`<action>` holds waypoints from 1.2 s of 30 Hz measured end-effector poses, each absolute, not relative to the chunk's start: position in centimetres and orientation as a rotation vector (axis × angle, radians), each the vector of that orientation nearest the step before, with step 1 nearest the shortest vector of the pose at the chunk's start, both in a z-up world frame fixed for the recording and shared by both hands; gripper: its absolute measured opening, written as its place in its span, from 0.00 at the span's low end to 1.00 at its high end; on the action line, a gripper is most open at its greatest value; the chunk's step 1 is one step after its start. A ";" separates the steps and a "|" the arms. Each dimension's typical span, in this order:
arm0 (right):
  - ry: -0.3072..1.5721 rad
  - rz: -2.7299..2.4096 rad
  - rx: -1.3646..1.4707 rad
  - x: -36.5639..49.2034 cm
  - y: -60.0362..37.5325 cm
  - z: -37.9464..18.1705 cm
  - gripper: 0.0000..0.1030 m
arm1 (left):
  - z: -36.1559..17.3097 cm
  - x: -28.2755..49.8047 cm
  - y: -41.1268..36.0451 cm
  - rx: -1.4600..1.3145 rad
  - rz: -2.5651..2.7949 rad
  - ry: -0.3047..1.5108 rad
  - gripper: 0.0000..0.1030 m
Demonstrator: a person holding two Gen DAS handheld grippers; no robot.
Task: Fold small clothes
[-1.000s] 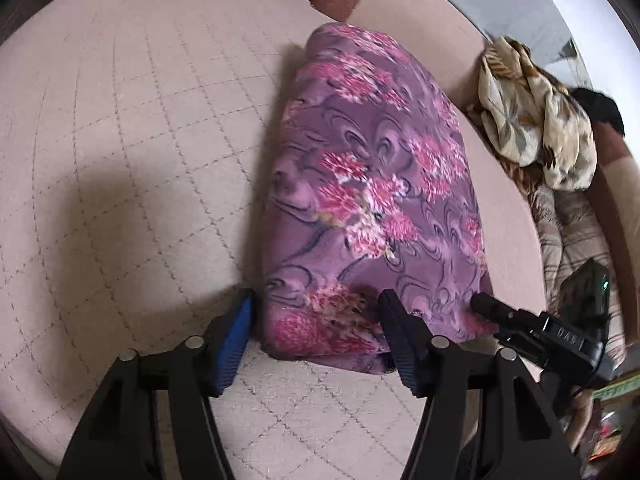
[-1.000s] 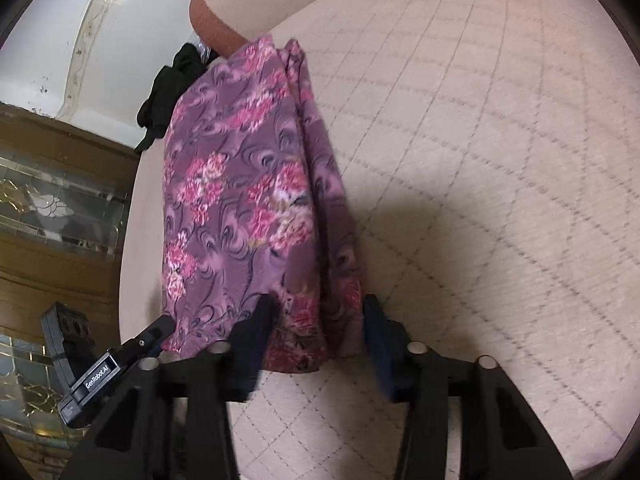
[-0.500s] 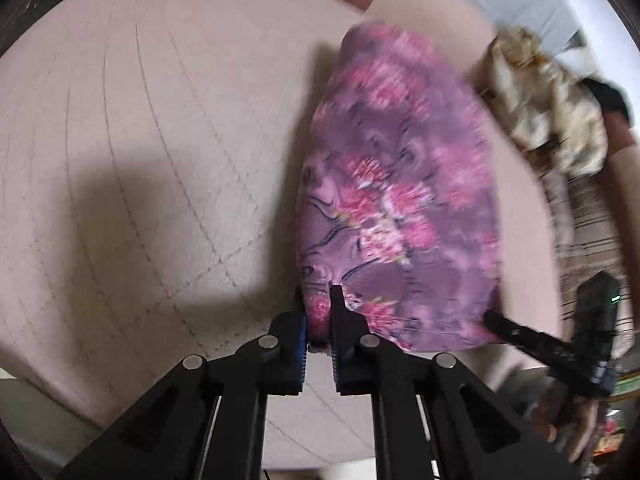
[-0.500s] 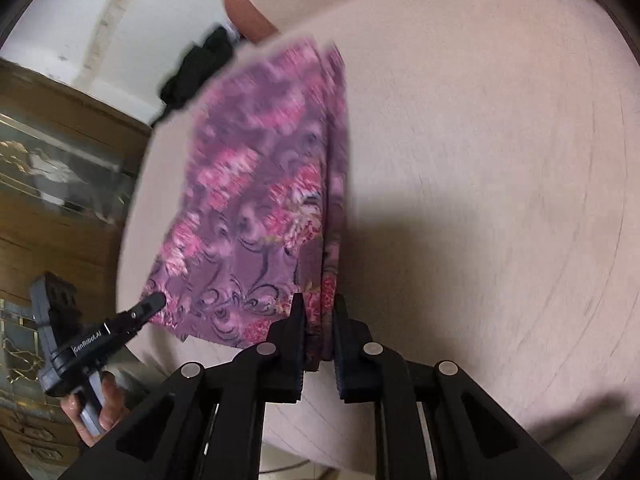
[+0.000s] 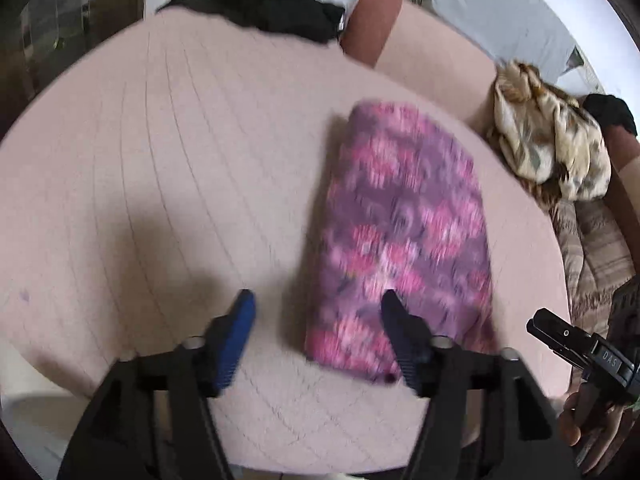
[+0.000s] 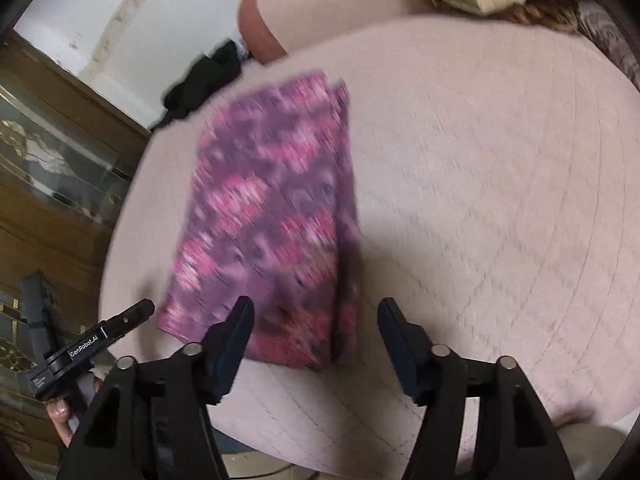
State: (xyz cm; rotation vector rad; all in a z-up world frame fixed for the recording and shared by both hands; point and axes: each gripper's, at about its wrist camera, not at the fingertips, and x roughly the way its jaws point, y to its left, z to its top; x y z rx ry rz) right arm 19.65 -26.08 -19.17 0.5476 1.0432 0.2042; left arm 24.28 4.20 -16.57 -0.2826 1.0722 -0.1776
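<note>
Left wrist view — left tool point(image 5: 316, 312) wide open, empty, right tool point(image 6: 316, 316) likewise

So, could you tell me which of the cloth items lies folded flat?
The purple floral cloth, between the open grippers; the beige one and black one lie crumpled.

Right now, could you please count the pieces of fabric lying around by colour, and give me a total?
Purple with pink flowers: 1, the folded cloth on the cushion.
Black: 2, a garment at the far edge and another black piece at the right.
Cream patterned: 1, the crumpled cloth.
Total: 4. Both grippers are open, holding nothing.
</note>
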 end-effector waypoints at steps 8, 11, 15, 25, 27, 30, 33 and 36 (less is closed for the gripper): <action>1.079 0.244 0.575 29.6 -26.3 -17.4 0.63 | -16.6 34.8 4.4 -0.317 -0.216 1.126 0.71; 1.112 0.244 0.577 34.0 -26.3 -19.0 0.56 | -18.5 39.5 3.2 -0.354 -0.239 1.162 0.71; 1.144 0.257 0.607 36.9 -26.4 -23.3 0.40 | -23.6 41.9 2.3 -0.417 -0.299 1.253 0.64; 1.212 0.195 0.636 37.3 -26.8 -27.3 0.05 | -25.9 42.3 2.3 -0.484 -0.288 1.333 0.29; 1.191 0.193 0.607 37.2 -26.8 -26.2 0.06 | -25.0 42.1 2.2 -0.472 -0.285 1.317 0.32; 1.177 0.186 0.583 36.5 -26.9 -24.4 0.18 | -23.0 41.4 2.5 -0.458 -0.239 1.266 0.43; 1.106 0.242 0.606 36.2 -27.6 -21.9 0.70 | -20.9 42.2 2.2 -0.438 -0.269 1.235 0.69; 1.074 0.254 0.674 38.6 -28.5 -20.6 0.75 | -19.2 45.0 0.9 -0.376 -0.277 1.223 0.76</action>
